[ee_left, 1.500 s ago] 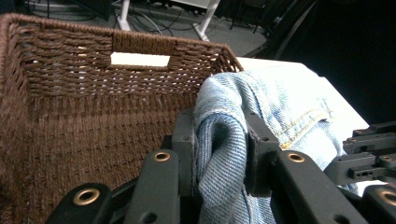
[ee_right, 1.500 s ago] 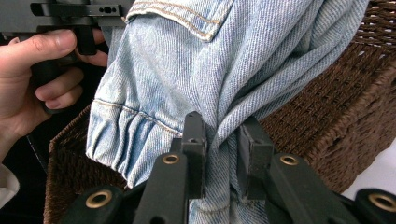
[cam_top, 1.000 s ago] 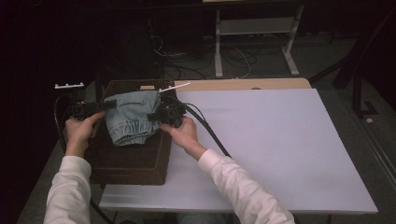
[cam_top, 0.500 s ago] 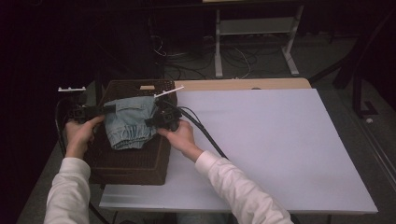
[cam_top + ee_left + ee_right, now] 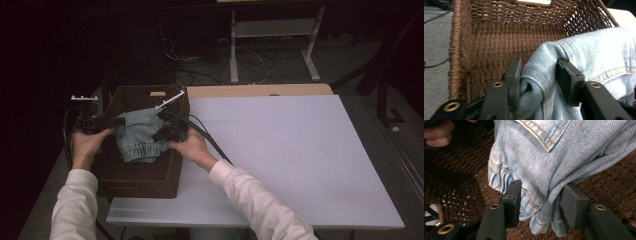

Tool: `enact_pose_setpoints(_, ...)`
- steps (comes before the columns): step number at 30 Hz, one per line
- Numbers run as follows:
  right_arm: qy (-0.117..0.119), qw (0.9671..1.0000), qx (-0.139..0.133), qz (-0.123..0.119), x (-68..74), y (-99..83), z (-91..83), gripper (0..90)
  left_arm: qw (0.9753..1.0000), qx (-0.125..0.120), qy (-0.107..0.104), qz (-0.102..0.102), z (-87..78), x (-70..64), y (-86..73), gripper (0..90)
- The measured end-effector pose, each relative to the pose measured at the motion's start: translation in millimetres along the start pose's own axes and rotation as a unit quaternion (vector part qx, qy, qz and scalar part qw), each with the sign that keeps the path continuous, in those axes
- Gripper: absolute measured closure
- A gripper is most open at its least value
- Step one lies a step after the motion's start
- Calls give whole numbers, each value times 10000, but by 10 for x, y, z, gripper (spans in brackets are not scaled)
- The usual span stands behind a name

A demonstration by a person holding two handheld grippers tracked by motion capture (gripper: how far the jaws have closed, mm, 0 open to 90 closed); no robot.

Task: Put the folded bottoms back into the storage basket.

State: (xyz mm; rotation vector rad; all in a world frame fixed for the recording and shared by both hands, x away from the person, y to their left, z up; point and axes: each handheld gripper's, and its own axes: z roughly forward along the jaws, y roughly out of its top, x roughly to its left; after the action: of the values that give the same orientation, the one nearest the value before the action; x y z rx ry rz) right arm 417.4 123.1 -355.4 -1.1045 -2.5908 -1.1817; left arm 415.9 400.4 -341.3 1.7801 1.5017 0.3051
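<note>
Jaws of both grippers clamp denim garment (image 5: pixel 141 136) stretched sideways over basket (image 5: pixel 131 176).

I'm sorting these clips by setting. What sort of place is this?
Probably a lab or workshop recording station, not a home. A white work board lies on a table, loose cables trail over the grey floor beside a white metal stand, and a folded light-blue denim garment is held over a brown wicker basket.

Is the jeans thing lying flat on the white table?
No, the denim garment hangs over the brown wicker basket, held between the left gripper and right gripper.
</note>
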Motion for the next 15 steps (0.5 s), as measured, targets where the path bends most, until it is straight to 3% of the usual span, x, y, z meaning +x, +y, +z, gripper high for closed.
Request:
enact_pose_setpoints(2,95,9999,-14,34,-7,0,-12,488,9999,18,113,-75,-4,5,0,469)
enact_pose_setpoints(7,385,9991,-171,26,-30,-18,-72,415,9998,-42,135,-123,-17,-32,4,336)
enact_pose_setpoints(11,640,9974,-306,94,-73,-43,-117,314,9999,-86,62,-71,-10,-87,-5,277)
enact_pose_setpoints(15,823,9957,-416,56,-98,-76,-180,267,9999,-116,-65,2,-11,-155,-9,227)
